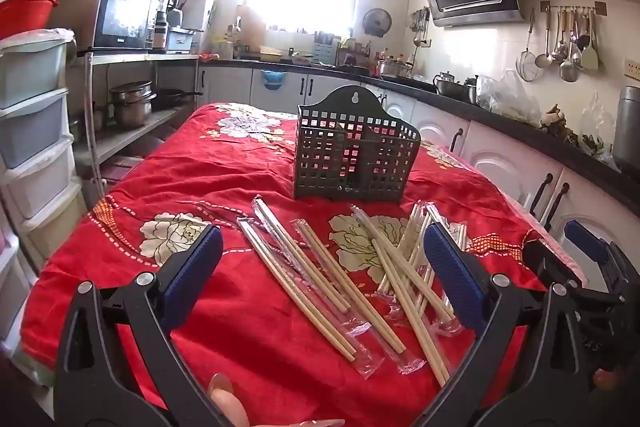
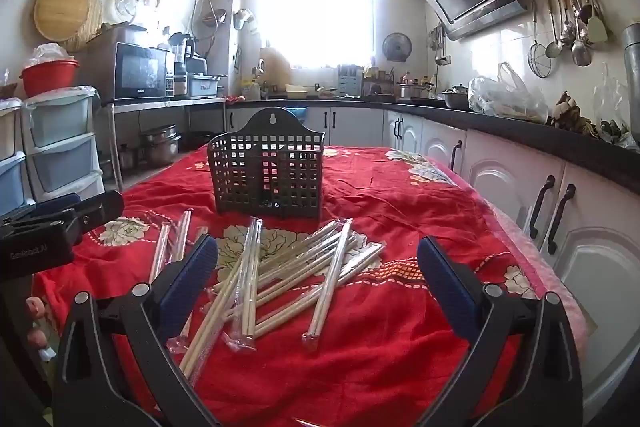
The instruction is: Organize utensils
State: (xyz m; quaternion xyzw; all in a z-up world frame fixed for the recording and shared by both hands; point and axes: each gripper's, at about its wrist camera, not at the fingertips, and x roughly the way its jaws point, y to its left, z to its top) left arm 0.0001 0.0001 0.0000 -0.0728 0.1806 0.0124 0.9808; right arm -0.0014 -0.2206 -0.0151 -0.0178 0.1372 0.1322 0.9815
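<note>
Left gripper [image 1: 322, 269]: two blue-padded fingers are seen spread wide apart, nothing held between them, raised over the near part of the table.
Right gripper [image 2: 318, 273]: two blue-padded fingers are likewise held wide apart, nothing gripped or touched.
Chopsticks [image 1: 320, 267]: a loose pile of wrapped pairs is scattered on the red floral tablecloth [image 1: 224, 163]; roughly eight or nine pairs can be made out, though an exact count is prevented by overlap.
Chopsticks relative to fingers: in the left wrist view the pile lies below and between the two fingers, some pairs passing under the right finger; in the right wrist view the pile [image 2: 280, 275] sits between the fingers, nearer the left one, with a few pairs left of it.
Utensil holder [image 1: 354, 147]: one dark perforated basket stands upright beyond the pile, toward the far middle of the table; a divider is visible inside.
</note>
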